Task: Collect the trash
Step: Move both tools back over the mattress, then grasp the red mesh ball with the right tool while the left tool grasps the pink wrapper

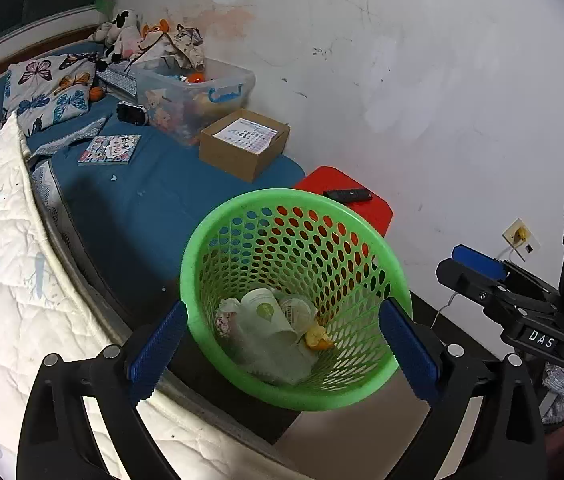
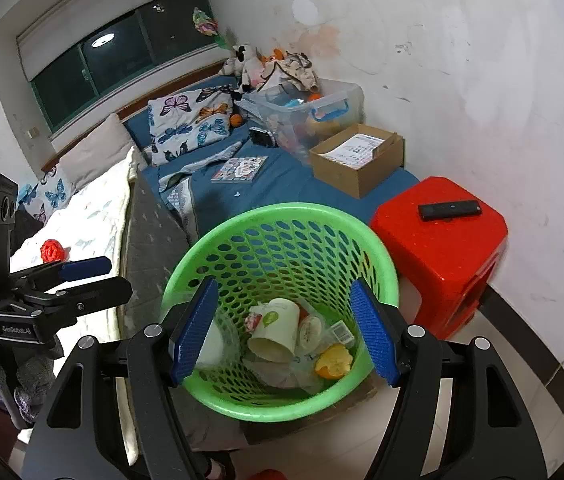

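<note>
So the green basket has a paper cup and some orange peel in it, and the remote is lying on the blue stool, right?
Not quite: the stool is red, not blue, as the right wrist view shows. The remote does lie on it, and the green basket holds the paper cup and orange peel.

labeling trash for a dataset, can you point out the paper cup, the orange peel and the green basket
paper cup (image 2: 276, 330), right wrist view, on its outer side wall
orange peel (image 2: 333, 362), right wrist view, on the pale inner face
green basket (image 1: 282, 196), left wrist view, on the far rim

Green perforated basket (image 2: 282, 216) stands upright; paper cup (image 2: 276, 330), orange peel (image 2: 333, 362), wrappers inside.
</note>
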A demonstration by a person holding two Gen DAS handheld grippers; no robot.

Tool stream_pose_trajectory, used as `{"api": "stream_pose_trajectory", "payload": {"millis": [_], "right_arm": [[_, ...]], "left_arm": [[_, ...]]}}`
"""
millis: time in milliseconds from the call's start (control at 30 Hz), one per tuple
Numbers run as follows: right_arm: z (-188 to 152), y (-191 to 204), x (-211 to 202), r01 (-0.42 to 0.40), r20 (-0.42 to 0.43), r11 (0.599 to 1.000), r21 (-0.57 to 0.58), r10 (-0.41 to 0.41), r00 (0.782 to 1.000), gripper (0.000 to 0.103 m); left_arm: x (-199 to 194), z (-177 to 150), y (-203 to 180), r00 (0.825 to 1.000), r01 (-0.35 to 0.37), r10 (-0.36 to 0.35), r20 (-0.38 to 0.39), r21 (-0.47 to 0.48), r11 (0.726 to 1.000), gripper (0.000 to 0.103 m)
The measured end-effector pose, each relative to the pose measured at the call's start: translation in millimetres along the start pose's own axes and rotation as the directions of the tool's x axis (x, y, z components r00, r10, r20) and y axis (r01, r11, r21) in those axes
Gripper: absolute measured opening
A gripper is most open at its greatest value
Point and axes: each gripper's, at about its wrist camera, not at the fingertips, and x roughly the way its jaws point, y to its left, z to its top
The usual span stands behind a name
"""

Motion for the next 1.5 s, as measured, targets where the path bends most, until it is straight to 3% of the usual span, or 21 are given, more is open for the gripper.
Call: {"api": "stream_pose_trajectory", "payload": {"millis": [200,367,500,800,900,1100,1433,1500], "right_arm": [[2.0,10.9,-2.7,-0.015,0.003,1.000,-0.018,0.015,1.000,0.069],[5.1,29.9,0.3,-0.043,-0.003,0.998,-0.048,0.043,0.999,0.069],[10.0,50.9,8.9,-0.084,-0.015,0.993,-0.082,0.083,0.996,0.070],[18.3,117.0,36.4,-0.203,-0.072,0.963,-0.179,0.193,0.979,0.070],[19.7,141.2,47.0,-0.243,-0.097,0.947,-0.212,0.227,0.969,0.070],[22.0,192.4,68.4,-0.336,-0.159,0.906,-0.256,0.304,0.939,0.070],[20.7,268.8,92.3,-0.453,-0.240,0.829,-0.329,0.390,0.889,0.070],[20.5,281.2,96.0,-0.470,-0.251,0.815,-0.340,0.403,0.880,0.070]], "left_arm": [[-19.9,-10.2,6.2,1.000,-0.012,0.012,0.028,-0.011,1.000,0.093],[-48.0,-22.5,17.5,0.995,-0.070,0.071,0.069,-0.021,0.997,0.093],[-71.0,-35.8,32.0,0.985,-0.141,0.143,0.100,-0.032,0.989,0.093],[-124.0,-74.0,89.4,0.951,-0.256,0.281,0.132,-0.182,0.950,0.093],[-141.2,-87.0,110.7,0.936,-0.290,0.326,0.134,-0.234,0.928,0.093],[-179.9,-112.9,146.5,0.884,-0.385,0.445,0.140,-0.321,0.866,0.093],[-238.8,-143.6,207.3,0.793,-0.469,0.599,0.112,-0.517,0.716,0.093],[-248.3,-149.4,217.2,0.782,-0.469,0.614,0.107,-0.548,0.693,0.093]]}}
